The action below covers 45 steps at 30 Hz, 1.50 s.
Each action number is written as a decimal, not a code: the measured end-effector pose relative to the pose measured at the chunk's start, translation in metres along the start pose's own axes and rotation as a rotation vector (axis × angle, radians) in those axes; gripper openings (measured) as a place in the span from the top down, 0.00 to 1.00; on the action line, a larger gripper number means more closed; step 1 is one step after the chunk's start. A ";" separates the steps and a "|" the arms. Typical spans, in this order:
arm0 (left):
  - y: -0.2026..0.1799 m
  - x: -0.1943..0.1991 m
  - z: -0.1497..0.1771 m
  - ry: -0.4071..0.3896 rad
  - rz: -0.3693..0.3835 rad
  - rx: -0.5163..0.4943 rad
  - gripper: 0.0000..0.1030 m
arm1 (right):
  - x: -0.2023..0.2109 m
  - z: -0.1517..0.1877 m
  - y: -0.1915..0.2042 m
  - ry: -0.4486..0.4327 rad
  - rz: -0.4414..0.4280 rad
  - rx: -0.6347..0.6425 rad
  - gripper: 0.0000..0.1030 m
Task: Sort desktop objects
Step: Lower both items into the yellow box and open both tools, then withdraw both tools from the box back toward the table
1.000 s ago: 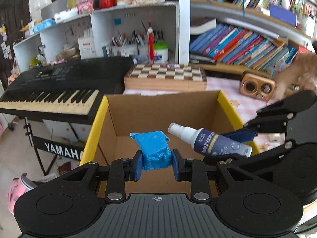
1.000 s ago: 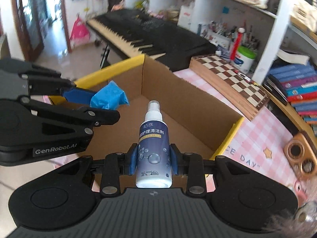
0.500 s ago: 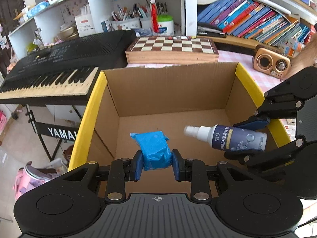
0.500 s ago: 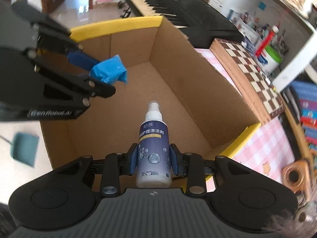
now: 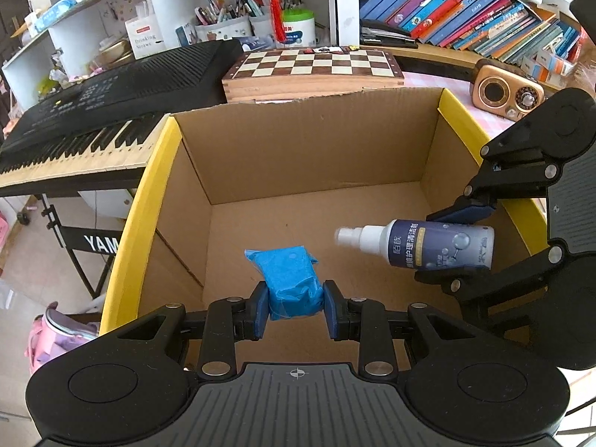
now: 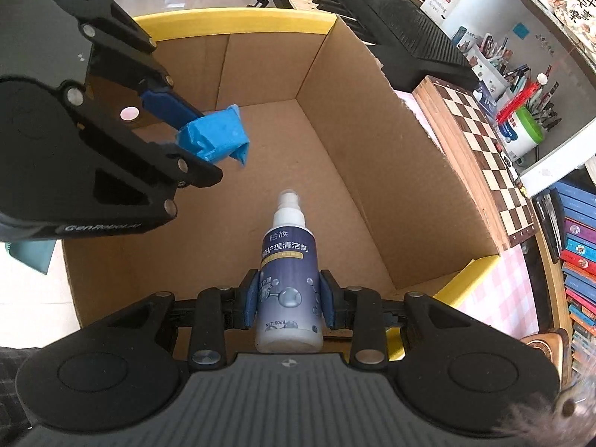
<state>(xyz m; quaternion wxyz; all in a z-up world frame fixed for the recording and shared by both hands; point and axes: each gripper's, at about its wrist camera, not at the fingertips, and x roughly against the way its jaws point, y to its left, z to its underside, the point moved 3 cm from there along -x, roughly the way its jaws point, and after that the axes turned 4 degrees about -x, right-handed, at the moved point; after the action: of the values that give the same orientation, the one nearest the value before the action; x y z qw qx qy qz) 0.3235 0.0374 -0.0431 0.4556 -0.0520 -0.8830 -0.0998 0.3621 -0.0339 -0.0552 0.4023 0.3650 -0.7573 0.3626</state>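
My left gripper is shut on a blue packet and holds it inside the open top of a cardboard box with yellow-edged flaps. My right gripper is shut on a dark blue spray bottle with a white nozzle, held over the same box. In the left wrist view the bottle lies sideways at the right, nozzle pointing left. In the right wrist view the blue packet hangs at the upper left. The box floor is bare cardboard.
A black Yamaha keyboard stands left of the box. A chessboard box lies behind it. A small wooden radio sits at the right on a pink checked cloth. Shelves with books and pens line the back.
Both grippers have moved forward and down over the box, tilting to look into it. Each keeps its hold on its object.
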 end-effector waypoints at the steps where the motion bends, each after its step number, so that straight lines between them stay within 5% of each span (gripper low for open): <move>1: 0.001 -0.001 0.000 0.002 0.001 0.001 0.72 | 0.000 0.000 0.000 0.002 0.001 -0.003 0.70; 8: 0.003 0.003 0.000 -0.019 0.003 -0.009 0.65 | 0.000 -0.002 0.001 -0.007 0.009 -0.040 0.71; 12: 0.001 0.017 0.001 -0.070 -0.012 -0.023 0.32 | 0.013 -0.005 0.002 -0.050 0.006 -0.083 0.65; 28: 0.016 0.122 0.007 -0.382 -0.034 0.017 0.20 | 0.140 0.023 0.008 -0.345 0.124 -0.378 0.60; 35: 0.026 0.179 0.038 -0.509 -0.069 0.067 0.15 | 0.193 0.055 0.024 -0.480 0.238 -0.612 0.57; 45: 0.036 0.229 0.096 -0.561 -0.095 0.150 0.13 | 0.238 0.111 0.083 -0.556 0.370 -0.819 0.57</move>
<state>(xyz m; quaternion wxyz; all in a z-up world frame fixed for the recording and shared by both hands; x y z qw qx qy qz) 0.1211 0.0943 0.0937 0.1911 -0.0024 -0.9809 -0.0374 0.1563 -0.1501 0.0853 0.2248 0.1205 -0.9669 -0.0084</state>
